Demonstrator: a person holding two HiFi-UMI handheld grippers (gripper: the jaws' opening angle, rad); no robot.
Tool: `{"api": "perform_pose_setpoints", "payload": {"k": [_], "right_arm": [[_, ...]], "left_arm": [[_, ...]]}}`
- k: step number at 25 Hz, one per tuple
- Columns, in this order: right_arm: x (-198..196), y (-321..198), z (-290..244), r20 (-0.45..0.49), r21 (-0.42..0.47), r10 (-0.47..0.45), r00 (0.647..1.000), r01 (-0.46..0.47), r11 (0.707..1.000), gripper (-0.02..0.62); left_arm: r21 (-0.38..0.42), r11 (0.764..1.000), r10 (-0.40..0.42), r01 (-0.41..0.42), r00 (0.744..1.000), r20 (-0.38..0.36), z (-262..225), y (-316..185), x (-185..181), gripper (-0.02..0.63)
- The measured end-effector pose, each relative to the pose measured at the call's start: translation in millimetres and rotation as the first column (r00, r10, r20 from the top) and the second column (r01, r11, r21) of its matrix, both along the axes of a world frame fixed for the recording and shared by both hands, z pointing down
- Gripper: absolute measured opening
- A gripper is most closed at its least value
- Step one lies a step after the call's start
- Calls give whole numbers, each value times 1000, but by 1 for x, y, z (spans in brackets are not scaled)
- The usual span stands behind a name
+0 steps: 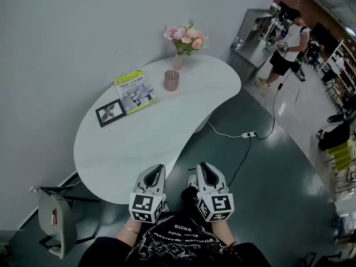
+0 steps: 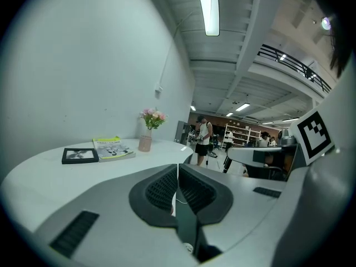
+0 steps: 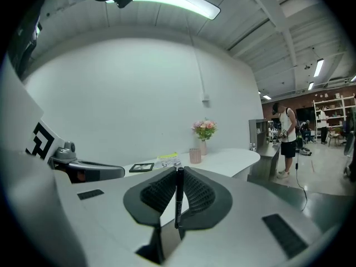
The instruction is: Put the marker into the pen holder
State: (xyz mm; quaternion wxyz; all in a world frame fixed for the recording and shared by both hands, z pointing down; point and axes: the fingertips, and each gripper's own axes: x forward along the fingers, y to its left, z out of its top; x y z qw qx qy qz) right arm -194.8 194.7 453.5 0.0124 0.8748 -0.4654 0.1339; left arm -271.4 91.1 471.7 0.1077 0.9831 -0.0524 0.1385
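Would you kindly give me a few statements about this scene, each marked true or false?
1. The right gripper grips a black marker. True.
2. The pen holder lies tipped over. False: it stands upright on the table.
3. The book lies between the picture frame and the pen holder. True.
4. The left gripper also holds a marker. False: its jaws are together with nothing between them.

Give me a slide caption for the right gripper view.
Right gripper clamps a black marker, facing the white table that carries the pink pen holder.
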Motion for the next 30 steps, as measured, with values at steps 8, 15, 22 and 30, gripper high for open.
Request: {"api": "perform_pose_setpoints", "payload": {"k": [8, 15, 22, 30], "right_arm": [[75, -14, -3, -1, 19, -50, 999, 50, 999, 64], [145, -27, 2, 28, 25, -99, 995, 98, 995, 64], [190, -29, 5, 45, 50, -158, 986, 155, 987, 64], [251, -22, 7, 52, 73, -195, 979, 191, 979, 64]], "left_arm": [[12, 998, -57, 57, 998, 10, -2, -9, 55, 26], [7, 993, -115, 115, 993, 33, 3, -16, 108, 26], [34, 978, -204, 204, 979, 1, -2, -16, 153, 26], [0, 960, -281, 282, 959, -23, -9, -12, 212, 26]]}}
